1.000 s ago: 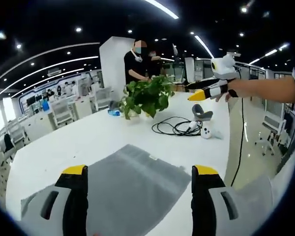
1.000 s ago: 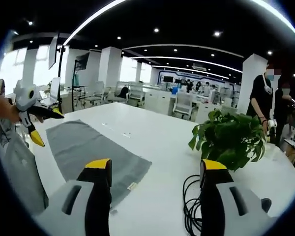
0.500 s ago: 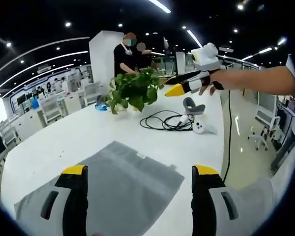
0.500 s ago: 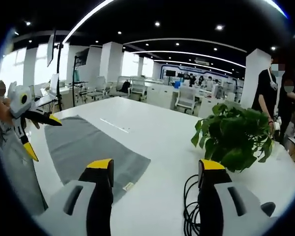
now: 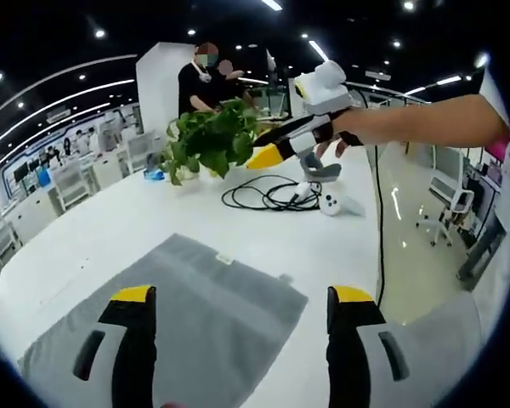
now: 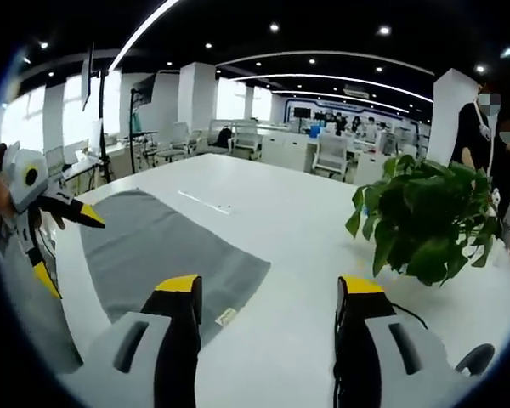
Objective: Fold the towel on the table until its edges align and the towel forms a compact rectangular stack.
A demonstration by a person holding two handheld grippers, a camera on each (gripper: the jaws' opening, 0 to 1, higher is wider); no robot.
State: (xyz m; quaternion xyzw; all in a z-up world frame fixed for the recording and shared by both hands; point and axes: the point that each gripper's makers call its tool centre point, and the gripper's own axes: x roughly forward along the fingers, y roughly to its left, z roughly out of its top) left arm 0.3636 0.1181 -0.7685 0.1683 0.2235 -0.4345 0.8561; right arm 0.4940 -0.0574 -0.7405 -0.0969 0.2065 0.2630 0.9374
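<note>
Tabletop [image 5: 119, 229]: white, long, running away through an open office. Carries all items listed below.

Towel [image 5: 187, 314]: grey, lying flat and unfolded on the near part of the tabletop, one corner towards the cable; small label at its edge [image 6: 226, 316]. Seen spread out also in right gripper view [image 6: 161, 251].

Potted plant [image 5: 208, 140]: green, leafy, standing farther along the tabletop, well apart from the towel. Also close at right in right gripper view [image 6: 425, 217].

Black cable [image 5: 263, 195]: loosely coiled on the tabletop between plant and tabletop edge, just beside a white controller [image 5: 330, 202].

Left hand-held gripper [image 5: 238, 297]: yellow-tipped jaws spread wide, above the towel, nothing between them. Also at left edge of right gripper view [image 6: 64, 242], jaws apart.

Right hand-held gripper [image 6: 268, 285]: jaws spread wide, empty, over the towel corner and bare tabletop. Held in the air above the cable in left gripper view [image 5: 268, 153], jaws there looking close together; bare forearm [image 5: 425, 119] behind it.

Two people [image 5: 206, 76] standing behind the plant.
</note>
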